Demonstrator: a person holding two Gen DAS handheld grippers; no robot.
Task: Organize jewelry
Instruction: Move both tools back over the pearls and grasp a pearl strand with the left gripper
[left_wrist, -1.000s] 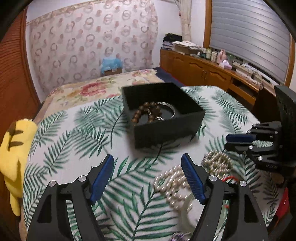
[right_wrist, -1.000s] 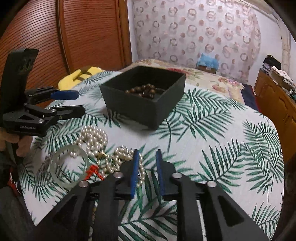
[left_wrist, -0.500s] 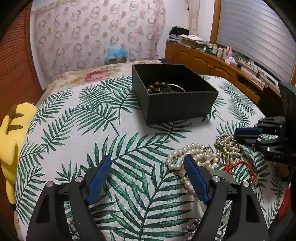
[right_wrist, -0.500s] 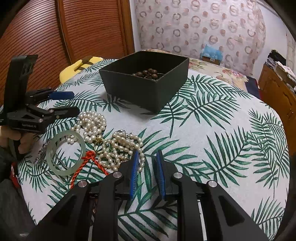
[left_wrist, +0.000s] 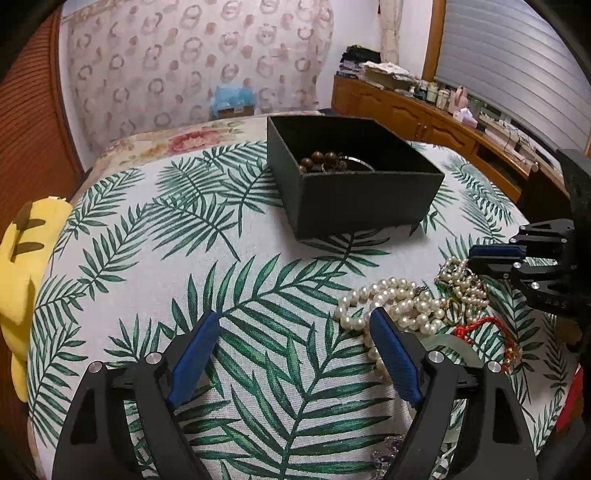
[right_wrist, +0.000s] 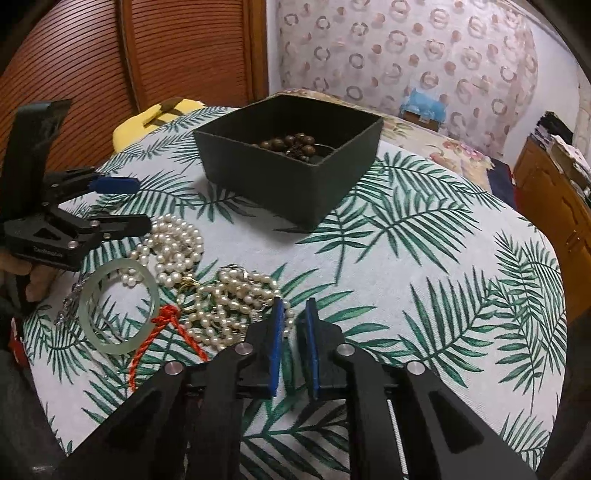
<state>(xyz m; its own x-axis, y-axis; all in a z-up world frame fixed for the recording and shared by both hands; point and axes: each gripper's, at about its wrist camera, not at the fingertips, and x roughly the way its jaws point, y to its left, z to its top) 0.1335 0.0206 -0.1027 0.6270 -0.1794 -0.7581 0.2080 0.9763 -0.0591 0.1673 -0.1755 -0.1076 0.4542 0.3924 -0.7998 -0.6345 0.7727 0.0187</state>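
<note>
box: a black square open-topped box (left_wrist: 364, 201) stands on the leaf-print cloth (left_wrist: 258, 266), toward its far side, well apart from the loose jewelry.
in the box: a brown wooden bead bracelet (left_wrist: 323, 161) lies against the inner wall, with a thin silvery ring (left_wrist: 356, 161) partly showing beside it.
large pearls: a strand of round cream-white pearls (right_wrist: 171, 243) lies bunched on the cloth, just below the left gripper's fingers in the right wrist view.
small pearls: a second heap of smaller, more uneven pearls (right_wrist: 231, 304) lies just in front of the right gripper's tips, touching the large strand by a small gold clasp (right_wrist: 190, 283).
bangle: a pale green translucent bangle (right_wrist: 119, 305) lies flat on the cloth, its rim touching the large pearls.
red cord: a twisted red-orange cord (right_wrist: 168, 328) with a knot runs from the bangle's edge under the small pearls.
chain: a thin silvery chain (right_wrist: 70, 302) lies at the bangle's outer side; its detail is too small to tell.
left gripper (left_wrist: 291, 334): blue-padded fingers spread wide, nothing between them, low over the cloth beside the large pearls.
right gripper (right_wrist: 293, 325): blue pads drawn close with a narrow gap left, clasping nothing, tips at the edge of the small pearls.
bedside: a yellow plush toy (left_wrist: 26, 258) sits at the cloth's edge.
</note>
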